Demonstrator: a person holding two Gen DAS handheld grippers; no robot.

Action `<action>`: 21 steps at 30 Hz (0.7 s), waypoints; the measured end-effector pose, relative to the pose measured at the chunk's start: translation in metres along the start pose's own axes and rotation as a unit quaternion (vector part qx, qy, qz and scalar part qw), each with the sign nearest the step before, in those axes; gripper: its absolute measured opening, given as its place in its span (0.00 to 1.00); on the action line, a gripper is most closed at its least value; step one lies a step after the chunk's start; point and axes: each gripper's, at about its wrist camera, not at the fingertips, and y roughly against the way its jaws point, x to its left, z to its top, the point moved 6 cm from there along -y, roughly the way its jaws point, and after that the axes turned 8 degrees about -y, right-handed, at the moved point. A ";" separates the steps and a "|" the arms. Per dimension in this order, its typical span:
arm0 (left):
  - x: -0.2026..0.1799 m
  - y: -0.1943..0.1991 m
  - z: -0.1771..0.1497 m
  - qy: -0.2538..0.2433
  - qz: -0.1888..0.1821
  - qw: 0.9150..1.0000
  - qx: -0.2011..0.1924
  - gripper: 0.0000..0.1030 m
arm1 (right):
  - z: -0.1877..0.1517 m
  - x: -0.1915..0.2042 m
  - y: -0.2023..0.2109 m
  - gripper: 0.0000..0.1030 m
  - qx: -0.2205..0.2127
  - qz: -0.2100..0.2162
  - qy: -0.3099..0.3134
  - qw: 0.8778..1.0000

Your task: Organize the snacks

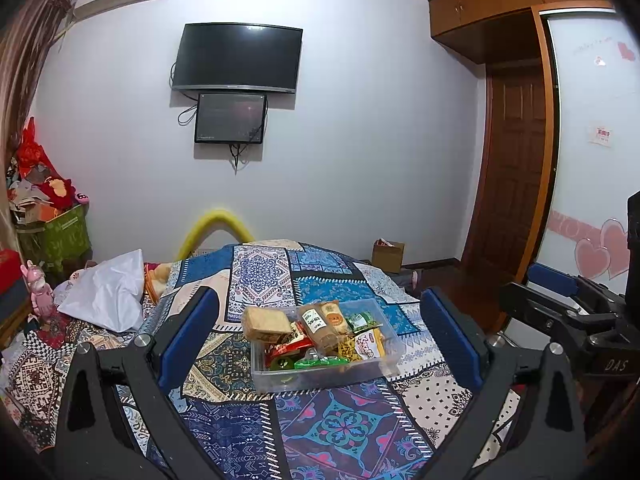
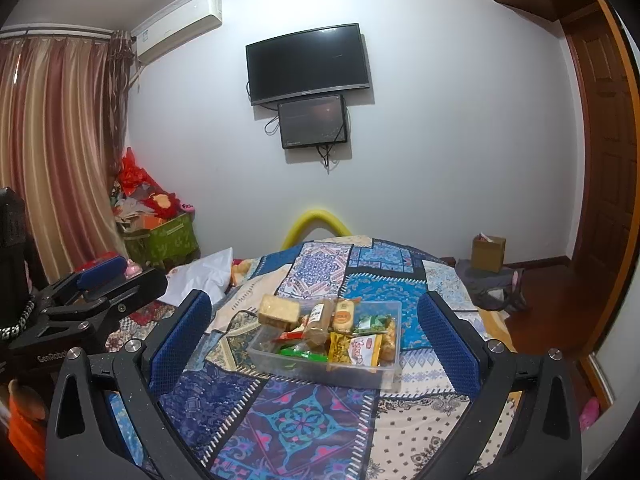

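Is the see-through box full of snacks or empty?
Full. The clear plastic box is piled with snack packets; a cracker pack and a brown packet stick up above its rim.

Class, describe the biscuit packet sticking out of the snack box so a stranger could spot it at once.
Find the patchwork cloth below the wall television; a clear plastic box of snacks sits on it. At the box's far left corner, the biscuit packet pokes above the rim: a pale tan block, unlike the colourful wrappers beside it.

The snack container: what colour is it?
Clear, see-through plastic container, no tint; right wrist view shows it best.
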 end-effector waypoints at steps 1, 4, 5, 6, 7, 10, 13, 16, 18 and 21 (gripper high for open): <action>0.000 0.000 0.000 -0.001 0.000 1.000 0.000 0.99 | 0.000 0.000 0.000 1.00 0.000 0.000 0.000 1.000; 0.000 -0.001 0.001 -0.002 0.000 1.000 -0.001 0.99 | 0.000 0.000 0.000 1.00 0.000 0.000 0.000 1.000; 0.000 0.000 0.000 -0.001 0.000 1.000 0.000 0.99 | 0.000 0.000 0.000 1.00 0.000 -0.001 0.000 1.000; 0.000 0.000 0.000 -0.001 0.000 1.000 0.000 0.99 | 0.000 0.000 -0.001 1.00 0.000 0.000 0.000 1.000; 0.000 -0.001 0.000 0.000 0.000 1.000 0.000 0.99 | 0.000 0.000 0.000 1.00 0.001 0.000 0.000 1.000; 0.000 -0.001 0.000 -0.001 0.000 1.000 0.000 0.99 | 0.000 0.000 0.000 1.00 0.000 0.000 -0.001 1.000; 0.000 -0.001 -0.001 -0.001 -0.001 1.000 0.000 0.99 | 0.000 0.000 -0.001 1.00 0.001 0.000 -0.001 1.000; 0.000 -0.001 -0.001 -0.001 0.000 1.000 0.001 0.99 | 0.000 0.000 0.000 1.00 0.000 0.000 -0.001 1.000; 0.000 -0.002 -0.002 0.000 -0.001 1.000 0.003 0.99 | 0.000 0.000 0.000 1.00 0.000 0.000 -0.001 1.000; 0.000 -0.002 -0.002 0.001 0.000 1.000 0.004 0.99 | 0.000 -0.001 0.000 1.00 0.000 0.000 0.000 1.000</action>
